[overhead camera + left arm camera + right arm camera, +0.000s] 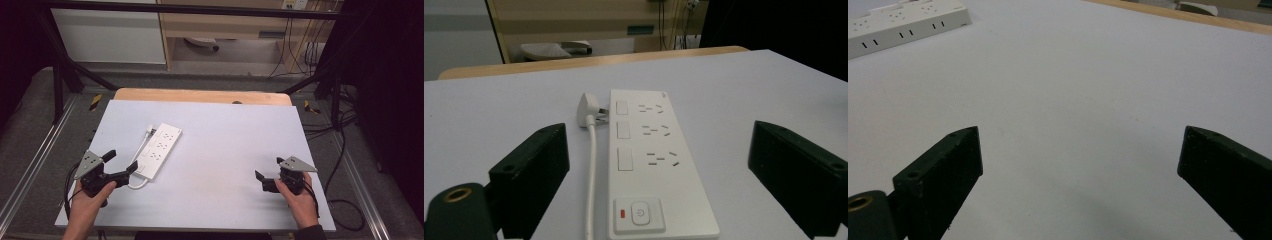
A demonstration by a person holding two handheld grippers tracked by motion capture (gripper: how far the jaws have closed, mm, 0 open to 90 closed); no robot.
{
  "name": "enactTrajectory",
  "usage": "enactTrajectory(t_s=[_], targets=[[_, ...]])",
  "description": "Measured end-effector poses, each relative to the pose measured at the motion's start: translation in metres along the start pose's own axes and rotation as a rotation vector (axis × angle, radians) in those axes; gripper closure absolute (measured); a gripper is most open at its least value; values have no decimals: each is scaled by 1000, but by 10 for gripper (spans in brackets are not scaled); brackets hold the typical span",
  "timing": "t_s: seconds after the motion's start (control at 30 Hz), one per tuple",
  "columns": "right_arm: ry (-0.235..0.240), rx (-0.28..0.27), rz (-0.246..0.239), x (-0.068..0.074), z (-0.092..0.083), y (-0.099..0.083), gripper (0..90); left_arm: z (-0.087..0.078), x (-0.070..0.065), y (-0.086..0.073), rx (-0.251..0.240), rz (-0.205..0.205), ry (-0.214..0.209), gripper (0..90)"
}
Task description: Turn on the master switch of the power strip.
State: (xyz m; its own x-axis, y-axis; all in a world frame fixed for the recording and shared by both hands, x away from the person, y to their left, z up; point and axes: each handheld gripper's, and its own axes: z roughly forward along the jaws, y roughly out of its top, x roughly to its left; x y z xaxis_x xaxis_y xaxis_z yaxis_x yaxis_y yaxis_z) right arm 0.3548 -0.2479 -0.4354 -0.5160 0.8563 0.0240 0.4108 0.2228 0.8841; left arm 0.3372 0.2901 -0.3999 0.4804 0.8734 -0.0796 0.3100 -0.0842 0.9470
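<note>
Two tools wide open, empty (L tool [121,161] by power strip [160,149], R tool [269,168] apart)

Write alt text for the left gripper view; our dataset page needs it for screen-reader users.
A white power strip lies on a pale table between the open black jaws of the left hand-held gripper, its cable and plug alongside.

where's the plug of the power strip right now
In the left gripper view the white plug lies on the table just left of the power strip, beside its far end and unplugged. The open left tool hovers near the strip's near end.
</note>
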Motion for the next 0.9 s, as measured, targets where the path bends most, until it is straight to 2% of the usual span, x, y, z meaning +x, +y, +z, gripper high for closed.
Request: enactTrajectory(t_s=[0.6,0.9], targets=[[-5,-4,21,-3,-1,0,37,18,2,-1,32,-5,8,66],[-11,-2,32,-4,-1,0,37,25,5,-4,66,-17,46,76]])
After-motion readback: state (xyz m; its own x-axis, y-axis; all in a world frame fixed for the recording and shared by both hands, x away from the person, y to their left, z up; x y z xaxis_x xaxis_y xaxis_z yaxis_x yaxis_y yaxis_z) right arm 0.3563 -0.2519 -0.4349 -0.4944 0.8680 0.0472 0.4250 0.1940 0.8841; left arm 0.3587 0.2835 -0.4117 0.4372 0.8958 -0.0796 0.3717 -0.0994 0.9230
